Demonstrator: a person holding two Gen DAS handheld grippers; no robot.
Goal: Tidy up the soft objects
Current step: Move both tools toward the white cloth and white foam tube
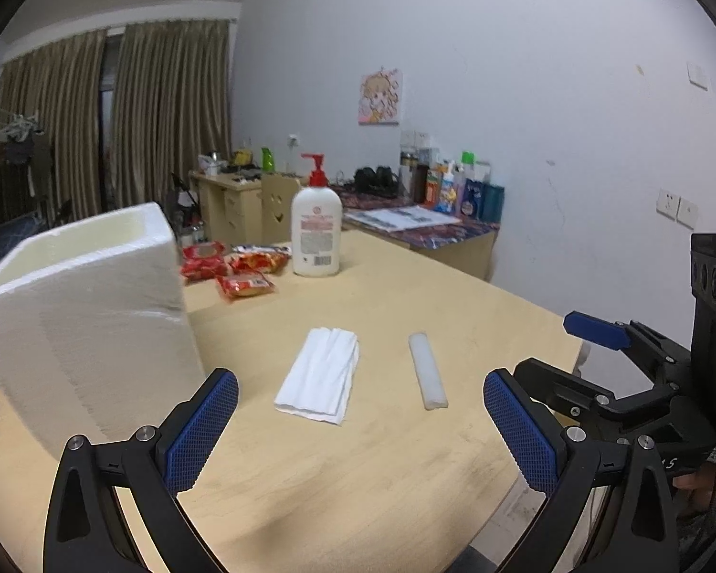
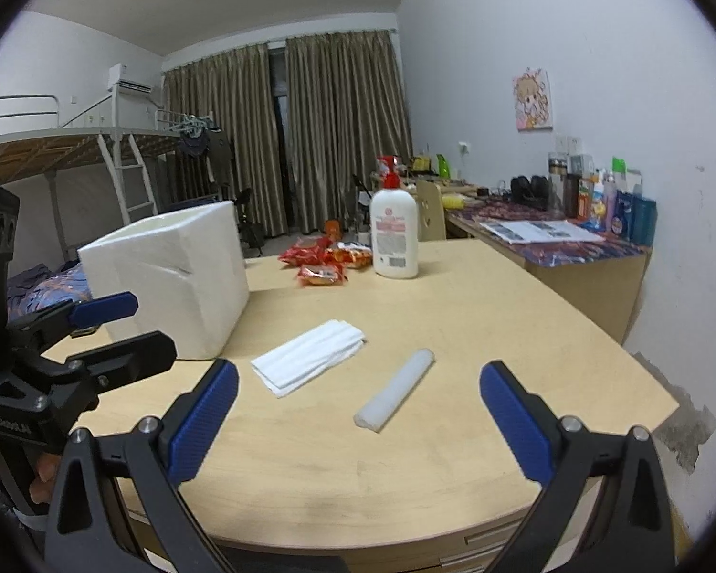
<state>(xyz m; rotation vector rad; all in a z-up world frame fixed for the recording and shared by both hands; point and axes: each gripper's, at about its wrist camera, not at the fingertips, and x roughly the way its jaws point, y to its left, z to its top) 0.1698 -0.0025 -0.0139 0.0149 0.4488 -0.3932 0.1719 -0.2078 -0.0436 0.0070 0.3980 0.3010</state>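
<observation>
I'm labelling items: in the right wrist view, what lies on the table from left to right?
White foam box → folded white cloth → white foam stick; farther back, red snack packets → lotion pump bottle.

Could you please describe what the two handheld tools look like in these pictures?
Both match: the left tool and right tool have black angular frames with silver screw heads, and each finger carries a blue pad with a fine mesh texture. The right tool's body bears handwritten white digits; the left's bears white lettering, too small to read.
</observation>
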